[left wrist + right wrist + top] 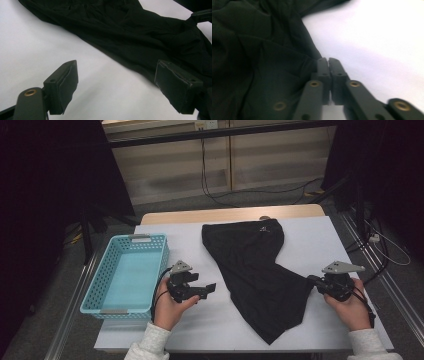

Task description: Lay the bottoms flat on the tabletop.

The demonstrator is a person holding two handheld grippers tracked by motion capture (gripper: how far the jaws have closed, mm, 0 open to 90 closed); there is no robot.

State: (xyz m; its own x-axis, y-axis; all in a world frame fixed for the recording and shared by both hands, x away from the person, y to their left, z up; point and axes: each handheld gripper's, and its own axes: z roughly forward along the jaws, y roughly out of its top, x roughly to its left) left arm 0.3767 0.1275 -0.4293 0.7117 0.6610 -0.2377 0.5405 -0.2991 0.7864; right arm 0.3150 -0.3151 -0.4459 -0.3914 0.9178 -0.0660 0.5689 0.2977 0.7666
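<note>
Black shorts (260,270) lie flat; right tongs (328,61) pinch their edge, left tongs (116,85) spread beside them.

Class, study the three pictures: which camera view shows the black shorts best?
The high view: it shows the whole black shorts spread on the table, beside the blue basket. The left gripper view shows part of the fabric beyond open jaws. The right gripper view shows a blurred edge at the shut right gripper.
</note>
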